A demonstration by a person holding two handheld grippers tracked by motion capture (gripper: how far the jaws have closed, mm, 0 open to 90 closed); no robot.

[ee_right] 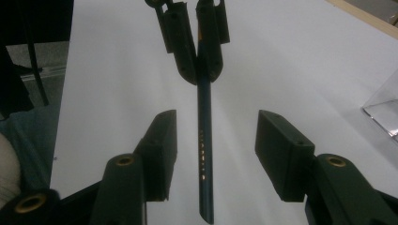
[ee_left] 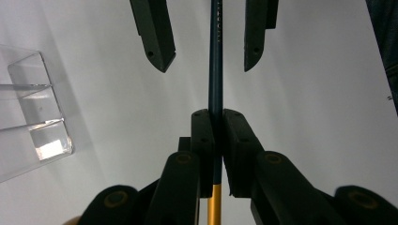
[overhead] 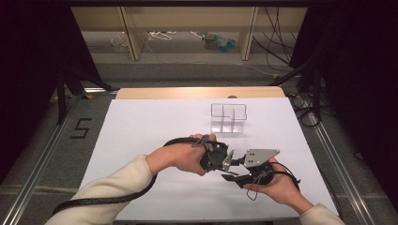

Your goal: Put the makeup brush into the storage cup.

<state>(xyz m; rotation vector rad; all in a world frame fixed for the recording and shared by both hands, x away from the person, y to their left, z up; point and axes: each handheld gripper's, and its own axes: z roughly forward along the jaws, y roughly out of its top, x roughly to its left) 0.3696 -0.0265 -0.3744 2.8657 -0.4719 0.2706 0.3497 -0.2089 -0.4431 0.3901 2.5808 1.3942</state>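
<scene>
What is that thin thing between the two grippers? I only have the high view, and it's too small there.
Observer: A dark blue pencil. The left gripper is shut on it.
Operator: Does the right gripper grip it too?
Observer: No. The right gripper is open, with one jaw on either side of the pencil and a gap on both sides.
Operator: Any markings on it?
Observer: The right gripper view shows a line of small gold print along its shaft.

White tabletop (overhead: 141,126) on grey floor (overhead: 42,136), wooden shelf (overhead: 187,28) at the back, cables (overhead: 274,35) lying around, dark sides.
</scene>
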